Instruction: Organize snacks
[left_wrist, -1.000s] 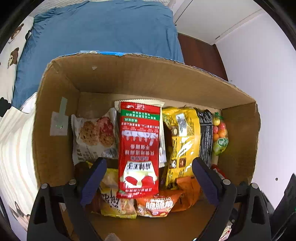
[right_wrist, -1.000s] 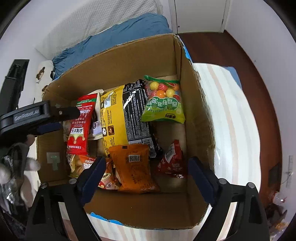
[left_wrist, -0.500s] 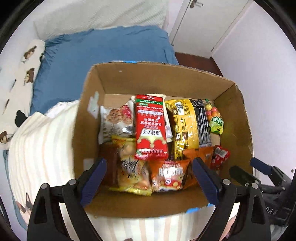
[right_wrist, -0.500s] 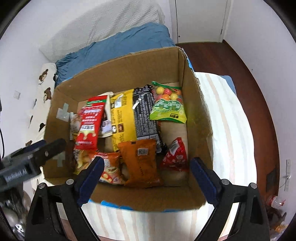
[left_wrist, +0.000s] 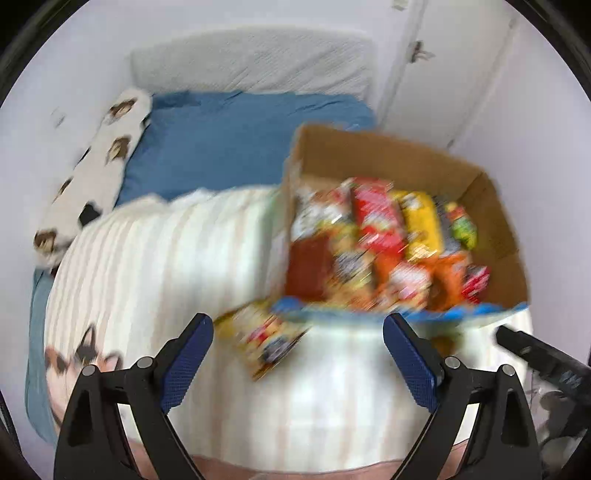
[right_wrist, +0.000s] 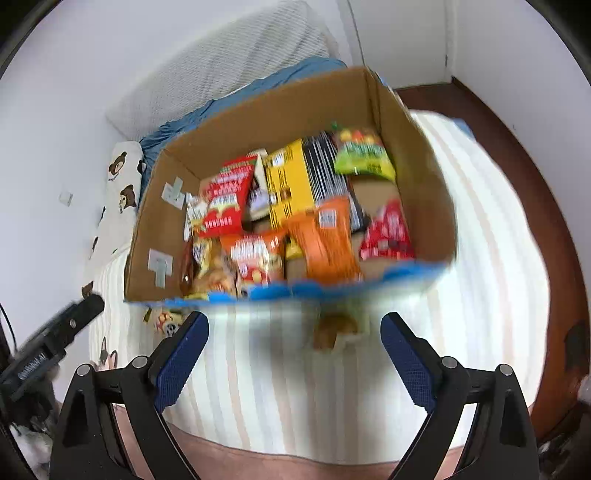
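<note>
A cardboard box (left_wrist: 391, 158) packed with snack bags stands on a striped blanket. In the blurred left wrist view it lies to the upper right. A loose yellow snack packet (left_wrist: 264, 341) lies on the blanket just outside the box's near left corner, ahead of my open left gripper (left_wrist: 297, 321), which hangs above it with nothing between the jaws. In the right wrist view the box (right_wrist: 258, 122) fills the middle. A small brown snack (right_wrist: 336, 332) lies in front of it. My right gripper (right_wrist: 294, 319) hovers over the blanket, its jaws closing slightly, wide apart and holding nothing.
The striped blanket (right_wrist: 480, 258) covers the bed, with a blue sheet (left_wrist: 221, 147) and a bear-print pillow (left_wrist: 99, 162) beyond. A white wall and door stand behind. The other gripper shows at each view's edge, the right gripper (left_wrist: 535, 358) and the left gripper (right_wrist: 59, 332).
Both grippers have drawn back and up from over the box. The box now looks smaller, shifted right in the left view, and the loose packets on the blanket have come into sight.
</note>
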